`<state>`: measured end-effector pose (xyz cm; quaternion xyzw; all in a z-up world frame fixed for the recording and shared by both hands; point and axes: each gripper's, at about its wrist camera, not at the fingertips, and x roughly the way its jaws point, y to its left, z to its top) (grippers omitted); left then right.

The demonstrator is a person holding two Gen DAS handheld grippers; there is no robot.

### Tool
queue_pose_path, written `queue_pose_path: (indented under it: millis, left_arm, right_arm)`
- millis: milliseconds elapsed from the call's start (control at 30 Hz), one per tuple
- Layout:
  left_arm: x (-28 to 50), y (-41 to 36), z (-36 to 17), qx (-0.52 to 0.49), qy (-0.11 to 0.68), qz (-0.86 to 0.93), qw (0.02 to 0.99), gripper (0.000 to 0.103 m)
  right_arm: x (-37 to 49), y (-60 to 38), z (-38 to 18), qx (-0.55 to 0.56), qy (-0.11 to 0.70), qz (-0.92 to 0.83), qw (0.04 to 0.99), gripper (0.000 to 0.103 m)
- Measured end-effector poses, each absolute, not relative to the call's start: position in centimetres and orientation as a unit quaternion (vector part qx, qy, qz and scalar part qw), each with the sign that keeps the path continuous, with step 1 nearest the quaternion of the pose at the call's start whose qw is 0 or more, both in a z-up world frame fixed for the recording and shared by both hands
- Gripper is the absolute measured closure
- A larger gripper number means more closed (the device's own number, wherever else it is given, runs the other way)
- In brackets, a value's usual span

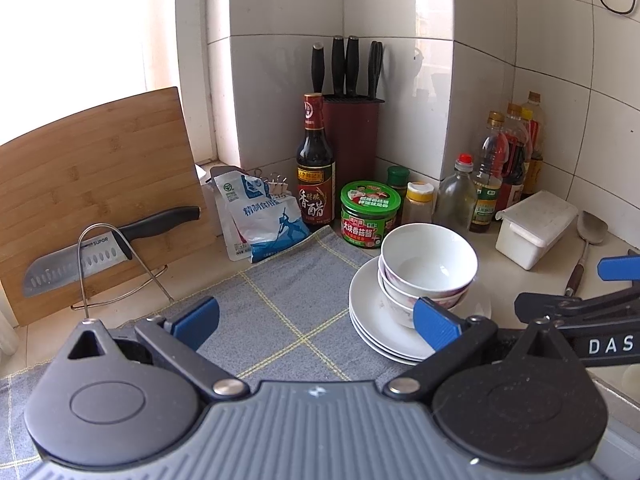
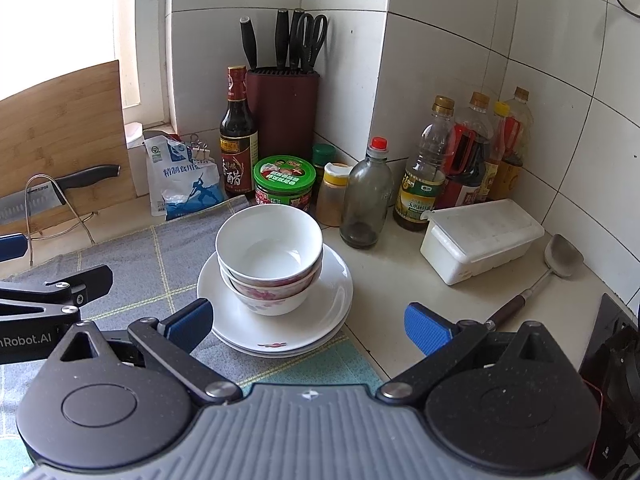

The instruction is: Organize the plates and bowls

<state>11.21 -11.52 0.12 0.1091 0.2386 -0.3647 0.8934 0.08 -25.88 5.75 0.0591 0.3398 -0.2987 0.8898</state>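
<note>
Three nested bowls (image 2: 269, 258) stand upright, mouths up, on a stack of white plates (image 2: 320, 312) lying flat at the right edge of a grey checked cloth (image 2: 132, 276) on the countertop (image 2: 400, 280), toward its back corner. The top bowl is plain white inside; the lower ones show a pink flower pattern on their outer walls, and a plate rim carries a small red floral mark.

The left gripper (image 1: 316, 322) hangs above the cloth with its blue pads wide apart, holding nothing; its right pad overlaps the bowls in the left wrist view. The right gripper (image 2: 308, 326) is likewise spread open and empty, its fingers either side of the plates' near rim.

Behind the stack are a green-lidded sauce jar (image 2: 285, 182) with Chinese print, a dark vinegar bottle (image 2: 237, 136) labelled 香醋, and a salt bag (image 2: 180, 178) reading 精制食用. A knife (image 1: 80, 260) marked SUPOR leans on a bamboo cutting board (image 1: 96, 184) at the left. "DAS" is readable on the right gripper's body and "nRobot.AI" on the left's.
</note>
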Motion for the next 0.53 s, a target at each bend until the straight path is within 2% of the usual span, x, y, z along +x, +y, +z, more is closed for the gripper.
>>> queue_pose_path:
  millis: [533]
  left_arm:
    - [10.89,-11.58,0.42,0.111,0.236,-0.365,0.894,0.001]
  right_arm:
    - [-0.41,-25.61,6.03,0.056,0.334,-0.304,0.890,0.000]
